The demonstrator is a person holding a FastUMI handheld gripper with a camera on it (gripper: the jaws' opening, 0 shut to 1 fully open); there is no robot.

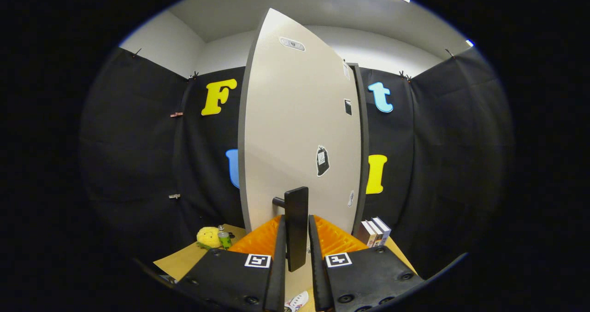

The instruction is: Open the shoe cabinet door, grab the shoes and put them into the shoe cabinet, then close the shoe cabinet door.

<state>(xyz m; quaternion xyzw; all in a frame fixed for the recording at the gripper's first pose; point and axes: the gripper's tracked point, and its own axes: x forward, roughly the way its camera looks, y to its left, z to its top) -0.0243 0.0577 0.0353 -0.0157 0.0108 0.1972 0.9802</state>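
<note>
Tongs (295,238) grip the dark handle (296,226) of the pale cabinet door (299,132), apparently to swing it, with a shoe (297,301) lying below.

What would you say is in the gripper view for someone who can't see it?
The tool has both fingers closed on the dark handle of a pale cabinet door. A yellow soft toy sits off to one side, some books to the other.

The gripper (295,238) points straight ahead and level, its two fingers (279,256) drawn close and parallel, clamped on either side of the upright door handle (296,226) between them.
</note>
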